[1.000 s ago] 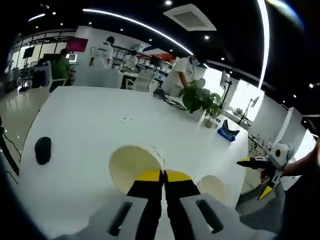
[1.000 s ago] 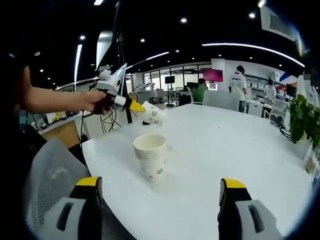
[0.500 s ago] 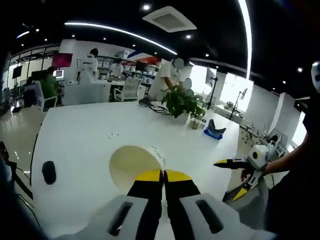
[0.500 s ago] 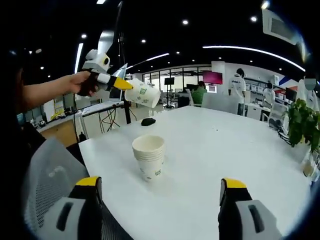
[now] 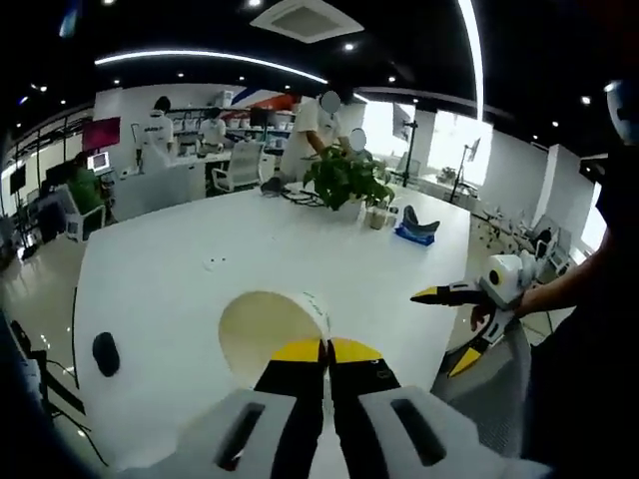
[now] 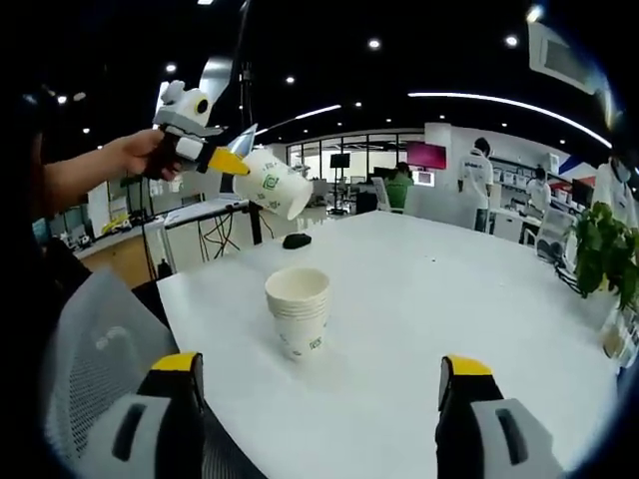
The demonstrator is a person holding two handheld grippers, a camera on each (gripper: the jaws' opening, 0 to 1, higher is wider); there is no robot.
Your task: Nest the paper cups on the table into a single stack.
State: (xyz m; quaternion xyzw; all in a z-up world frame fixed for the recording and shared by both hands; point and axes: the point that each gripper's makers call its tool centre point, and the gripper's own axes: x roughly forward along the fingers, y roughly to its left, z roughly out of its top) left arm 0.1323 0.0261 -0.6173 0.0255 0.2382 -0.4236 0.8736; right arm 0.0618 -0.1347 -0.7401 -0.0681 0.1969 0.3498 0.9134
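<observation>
In the right gripper view the left gripper [image 6: 232, 163] is held up in the air by a hand [image 6: 140, 155], its yellow-tipped fingers clamped on the rim of a paper cup [image 6: 272, 183]; that cup lies tilted, its long axis nearly level, base pointing right and slightly down, above and left of the stack of cups [image 6: 299, 311]; a green logo shows on its wall, too small to read; the stack stands upright, mouth up, near the edge of the white surface [image 6: 479, 299], with a small green mark low on its side, unreadable; the right gripper [image 6: 314, 384] has its fingers wide apart, holding nothing, just before the stack; in the left gripper view the cup's open mouth [image 5: 272, 332] faces the camera, its lower rim hidden behind the closed fingers [image 5: 298, 350]; a dark mouse [image 5: 105, 352] lies at the left; a potted plant [image 5: 344, 180] stands far across the surface.
</observation>
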